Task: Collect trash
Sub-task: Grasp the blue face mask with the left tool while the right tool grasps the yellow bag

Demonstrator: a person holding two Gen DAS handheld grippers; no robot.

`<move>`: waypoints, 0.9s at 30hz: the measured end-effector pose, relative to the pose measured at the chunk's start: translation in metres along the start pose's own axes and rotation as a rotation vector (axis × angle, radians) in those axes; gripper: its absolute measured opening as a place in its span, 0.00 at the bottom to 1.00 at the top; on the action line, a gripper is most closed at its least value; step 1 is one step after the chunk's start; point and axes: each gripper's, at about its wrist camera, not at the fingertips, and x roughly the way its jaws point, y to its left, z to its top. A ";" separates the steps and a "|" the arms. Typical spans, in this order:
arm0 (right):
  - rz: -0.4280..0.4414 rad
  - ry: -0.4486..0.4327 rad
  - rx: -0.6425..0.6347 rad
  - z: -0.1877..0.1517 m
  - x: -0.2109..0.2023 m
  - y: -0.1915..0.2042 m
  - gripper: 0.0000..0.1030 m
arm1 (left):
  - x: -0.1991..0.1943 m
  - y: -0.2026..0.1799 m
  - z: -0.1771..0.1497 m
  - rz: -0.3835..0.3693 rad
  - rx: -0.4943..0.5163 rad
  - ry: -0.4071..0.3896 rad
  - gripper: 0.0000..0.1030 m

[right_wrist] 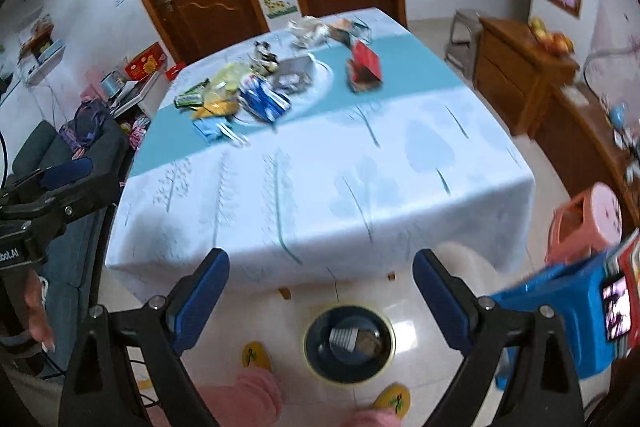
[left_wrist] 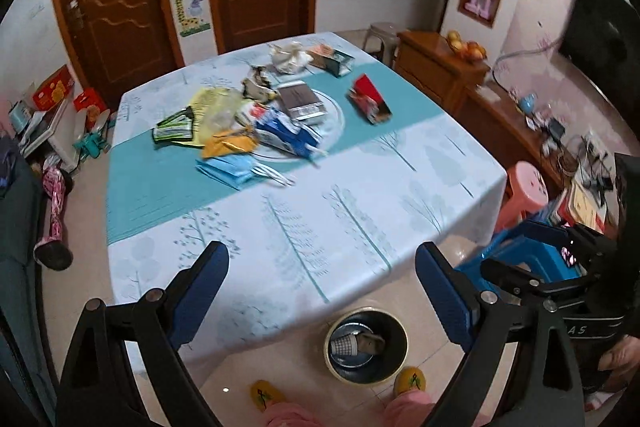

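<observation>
A heap of trash lies on the far half of the table point(left_wrist: 360, 227): a blue face mask point(left_wrist: 230, 171), a yellow wrapper point(left_wrist: 228, 145), a green packet point(left_wrist: 174, 129), a blue-white pouch point(left_wrist: 286, 137), a grey box point(left_wrist: 302, 103), a red carton point(left_wrist: 370, 99). The red carton also shows in the right wrist view point(right_wrist: 364, 67). A round bin point(left_wrist: 366, 347) stands on the floor before the table, holding some trash; the right wrist view shows it too point(right_wrist: 348, 341). My left gripper point(left_wrist: 322, 295) is open and empty above the table's near edge. My right gripper point(right_wrist: 320, 301) is open and empty above the bin.
A pink stool point(left_wrist: 524, 191) and a blue stool point(left_wrist: 520, 255) stand to the right of the table. A wooden cabinet point(left_wrist: 436, 67) with fruit is at the back right. A dark sofa point(right_wrist: 68, 155) is left. The person's yellow slippers point(left_wrist: 410, 381) flank the bin.
</observation>
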 end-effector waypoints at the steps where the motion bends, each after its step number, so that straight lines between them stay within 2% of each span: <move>1: 0.000 -0.004 -0.016 0.008 0.003 0.007 0.91 | 0.001 0.007 0.003 0.005 -0.014 -0.004 0.91; 8: 0.024 -0.017 -0.092 0.054 0.030 0.047 0.89 | 0.025 0.055 0.021 0.061 -0.097 0.056 0.90; 15: 0.034 -0.013 -0.137 0.104 0.071 0.073 0.79 | 0.070 0.109 0.039 0.040 -0.230 0.130 0.89; 17: 0.055 -0.002 -0.159 0.116 0.085 0.082 0.71 | 0.083 0.124 0.043 0.035 -0.272 0.146 0.85; 20: 0.091 0.016 -0.208 0.133 0.110 0.102 0.70 | 0.107 0.144 0.047 0.034 -0.303 0.184 0.74; 23: 0.103 0.040 -0.284 0.146 0.140 0.124 0.70 | 0.127 0.162 0.050 0.061 -0.328 0.214 0.73; 27: 0.096 0.074 -0.372 0.164 0.184 0.150 0.70 | 0.140 0.179 0.051 0.062 -0.353 0.232 0.73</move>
